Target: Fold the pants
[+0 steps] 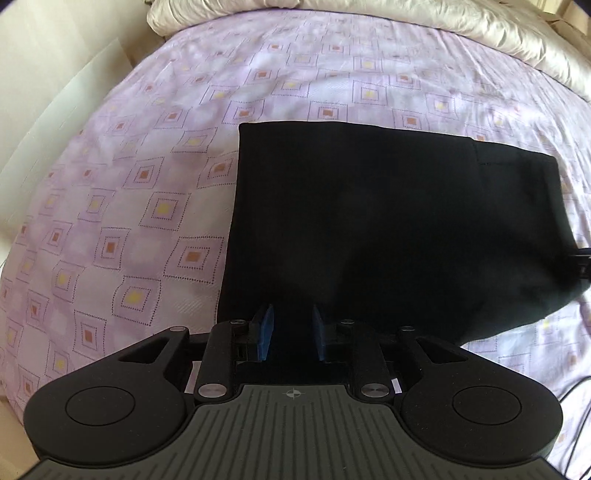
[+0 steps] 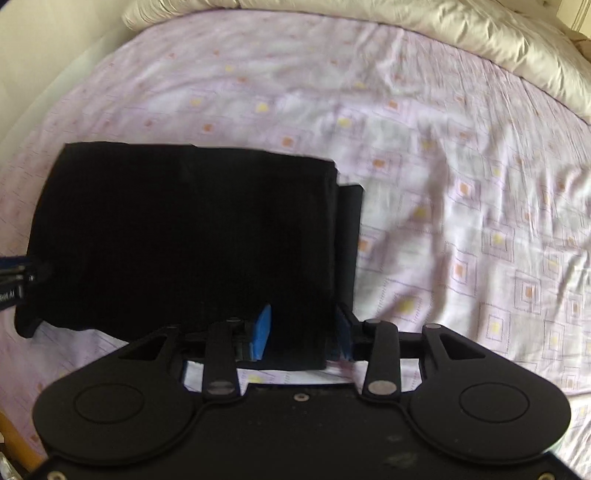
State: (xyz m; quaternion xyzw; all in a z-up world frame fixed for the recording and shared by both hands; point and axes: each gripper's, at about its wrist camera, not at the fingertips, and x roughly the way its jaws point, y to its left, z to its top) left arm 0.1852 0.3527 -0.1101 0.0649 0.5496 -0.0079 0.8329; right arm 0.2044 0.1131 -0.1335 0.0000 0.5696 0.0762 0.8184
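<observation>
Both hand-held grippers, left and right, stand apart over folded black pants; no writing legible

The pants are plain black, with no pattern showing. The bedsheet under them is pale lilac, printed with tilted squares drawn in dark dotted lines; each square has a small centre patch, some yellow, some orange-brown. The quilt along the far edge is plain cream with a slight sheen. The left gripper is black with blue pads, darker on one side. The right gripper is black too, its pads bright blue
</observation>
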